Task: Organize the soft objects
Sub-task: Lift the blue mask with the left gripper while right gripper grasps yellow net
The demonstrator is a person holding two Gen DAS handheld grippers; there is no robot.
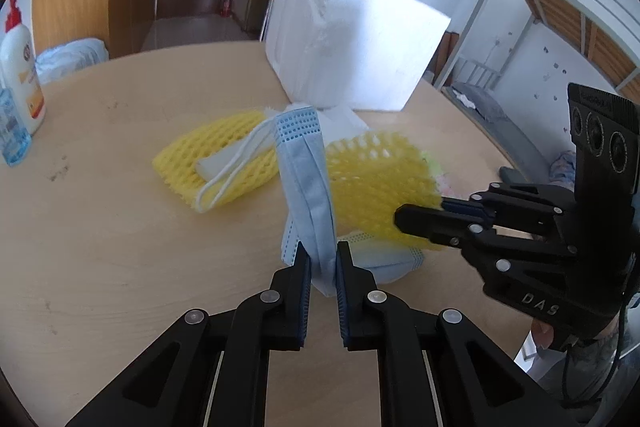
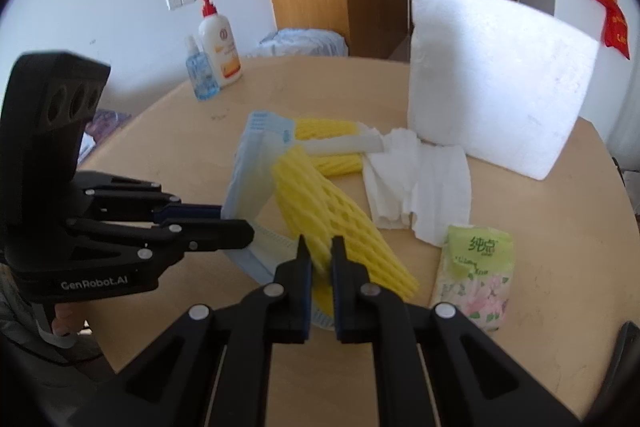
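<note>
Clamped between the pads of the left gripper [image 1: 323, 259], low in the centre of the left wrist view, is a fold of the blue face mask [image 1: 306, 163], which stands up from the table [image 1: 100, 235] in a tall loop. Its white ear loop [image 1: 236, 163] trails up and left across the far yellow foam fruit net [image 1: 216, 163]. The right gripper [image 2: 320, 259] is likewise clenched, on the lower end of the near yellow foam fruit net [image 2: 320, 203], which slants from the bottom centre of its own view toward the middle.

Both soft pieces sit in one overlapping heap mid-frame, and that is the hazard. The held net lies against the mask, so pulling either away may drag the other. The ear loop could snag in the far net's mesh and tow it along (a white strip [image 1: 224, 159] lies on that net too). Foam mesh compresses easily, so the pinch near its end may slip or tear under a sideways tug.

Crumpled white tissue [image 2: 420, 183] and the green tissue pack [image 2: 476, 275] lie just right of the net and could be swept aside. A second mask [image 1: 384, 259] lies under the heap. Behind it all, the white foam block [image 2: 492, 83] stands upright and might topple if bumped.
</note>
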